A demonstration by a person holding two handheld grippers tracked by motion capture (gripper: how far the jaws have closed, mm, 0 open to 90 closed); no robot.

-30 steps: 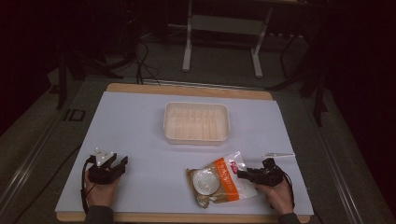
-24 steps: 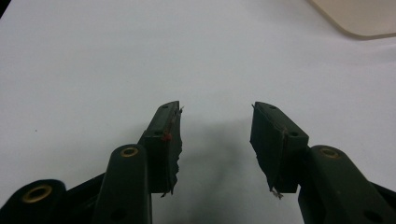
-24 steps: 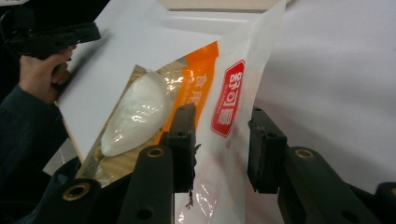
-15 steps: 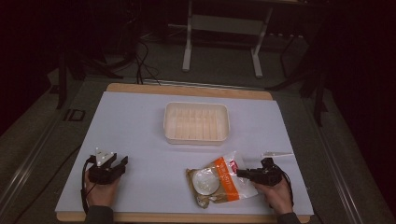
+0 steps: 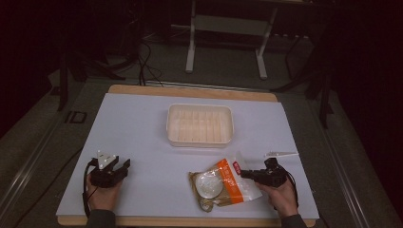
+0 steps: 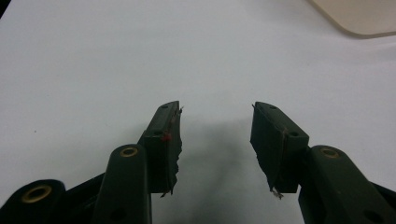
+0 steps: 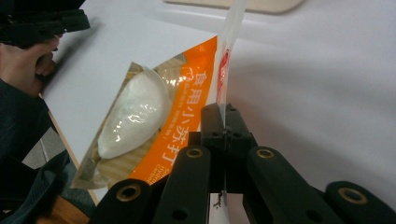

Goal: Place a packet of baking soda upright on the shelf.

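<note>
Barely a shift since a second ago: the right gripper (image 5: 248,174) still has its jaws pinching the edge of the orange-and-clear plastic food pouch (image 5: 223,183), lying near the cream rectangular plastic tray (image 5: 200,124) on the white bench (image 5: 142,123). Left gripper (image 5: 119,166) rests left of the pouch, jaws spread.

My table (image 5: 142,128), white-topped with a wooden rim, stands on a grey floor (image 5: 223,71). Beyond its far edge I see a pale metal stand (image 5: 227,26), black cables (image 5: 145,57) at far left, and darkness.
</note>
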